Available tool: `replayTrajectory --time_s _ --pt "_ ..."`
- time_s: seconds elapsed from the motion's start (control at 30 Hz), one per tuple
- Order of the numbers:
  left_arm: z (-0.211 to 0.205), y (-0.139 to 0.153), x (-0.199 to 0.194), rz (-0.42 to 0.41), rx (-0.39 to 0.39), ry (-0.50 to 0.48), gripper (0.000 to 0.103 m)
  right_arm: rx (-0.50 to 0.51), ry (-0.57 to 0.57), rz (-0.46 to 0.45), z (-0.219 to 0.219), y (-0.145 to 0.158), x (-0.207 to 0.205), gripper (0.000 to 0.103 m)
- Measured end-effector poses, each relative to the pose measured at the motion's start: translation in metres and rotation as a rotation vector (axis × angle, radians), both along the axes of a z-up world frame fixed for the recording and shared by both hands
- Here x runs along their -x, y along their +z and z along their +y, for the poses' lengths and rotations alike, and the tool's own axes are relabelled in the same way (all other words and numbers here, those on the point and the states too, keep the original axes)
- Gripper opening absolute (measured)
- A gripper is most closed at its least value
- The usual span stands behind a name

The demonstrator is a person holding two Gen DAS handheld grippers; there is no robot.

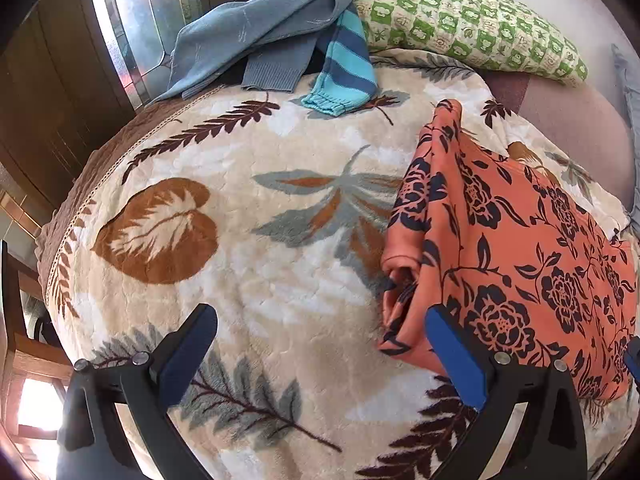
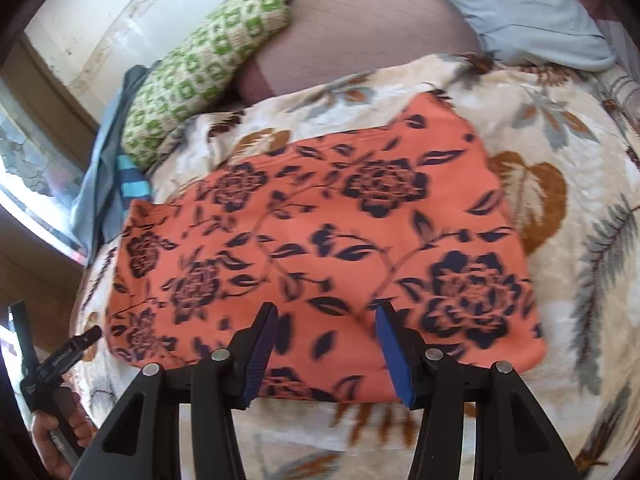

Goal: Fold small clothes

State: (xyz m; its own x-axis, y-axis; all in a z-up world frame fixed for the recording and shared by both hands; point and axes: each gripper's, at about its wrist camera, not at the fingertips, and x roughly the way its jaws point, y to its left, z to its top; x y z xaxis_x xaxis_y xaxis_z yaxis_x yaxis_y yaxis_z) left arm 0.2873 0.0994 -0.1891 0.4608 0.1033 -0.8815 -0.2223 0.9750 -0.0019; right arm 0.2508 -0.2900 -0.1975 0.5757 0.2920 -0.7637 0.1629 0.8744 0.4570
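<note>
An orange garment with dark blue flowers (image 2: 332, 240) lies folded flat on the leaf-print blanket (image 1: 248, 248). In the left wrist view the orange garment (image 1: 520, 248) is at the right, with a folded sleeve edge along its left side. My left gripper (image 1: 320, 340) is open wide and empty above the blanket, its right finger beside the garment's near left corner. My right gripper (image 2: 326, 344) is open and empty, hovering over the garment's near edge. The left gripper also shows at the far left of the right wrist view (image 2: 52, 356), held by a hand.
A heap of blue and striped clothes (image 1: 288, 36) lies at the blanket's far edge. A green patterned pillow (image 1: 472, 24) and a light blue pillow (image 2: 520, 8) lie behind. A glass door (image 1: 132, 20) and wooden furniture stand left of the bed.
</note>
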Motion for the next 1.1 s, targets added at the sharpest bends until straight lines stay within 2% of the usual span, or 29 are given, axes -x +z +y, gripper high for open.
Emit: replayTrajectory --time_s 0.07,0.2,0.23,0.33,0.4,0.53,0.6,0.67,0.73,0.77,0.87,0.93,0.97,1.1 --pt "0.008 -0.003 0.005 0.028 0.024 0.02 0.103 -0.084 -0.003 -0.036 0.025 -0.001 -0.001 0.054" --pt "0.004 -0.006 0.016 0.043 0.13 0.002 0.103 -0.144 -0.059 -0.052 0.057 -0.02 0.0 0.054" --pt "0.0 -0.007 0.016 0.041 0.137 -0.005 0.103 -0.131 -0.057 -0.046 0.06 -0.026 -0.002 0.054" --pt "-0.011 -0.014 0.007 0.033 0.116 -0.008 0.103 0.033 -0.015 0.052 0.068 -0.044 -0.018 0.054" --pt "-0.015 -0.023 -0.002 0.035 0.136 0.0 0.103 0.061 0.03 0.073 0.067 -0.05 -0.022 0.054" --pt "-0.021 -0.03 -0.017 0.009 0.228 0.002 0.103 0.162 0.086 0.062 0.079 -0.049 -0.018 0.055" --pt "-0.028 -0.028 -0.025 -0.025 0.235 -0.017 0.103 0.176 0.101 0.067 0.08 -0.049 -0.017 0.055" --pt "-0.032 -0.034 -0.035 -0.019 0.233 -0.039 0.101 0.16 0.109 0.072 0.077 -0.048 -0.016 0.055" --pt "-0.032 -0.044 -0.042 0.008 0.225 -0.03 0.079 0.119 0.102 0.075 0.071 -0.048 -0.015 0.055" --pt "-0.03 -0.046 -0.043 0.006 0.246 -0.035 0.071 0.092 0.095 0.079 0.068 -0.048 -0.014 0.054" --pt "-0.031 -0.043 -0.04 -0.033 0.31 -0.075 0.041 0.033 0.076 0.077 0.059 -0.047 -0.013 0.054" --pt "-0.034 -0.039 -0.041 -0.04 0.305 -0.078 0.036 0.01 0.058 0.065 0.053 -0.045 -0.013 0.052" --pt "-0.035 -0.037 -0.04 -0.046 0.312 -0.082 0.029 -0.003 0.043 0.051 0.049 -0.043 -0.012 0.052" --pt "-0.044 -0.016 -0.037 -0.093 0.3 -0.126 0.023 -0.085 -0.062 -0.005 0.022 -0.037 -0.004 0.051"
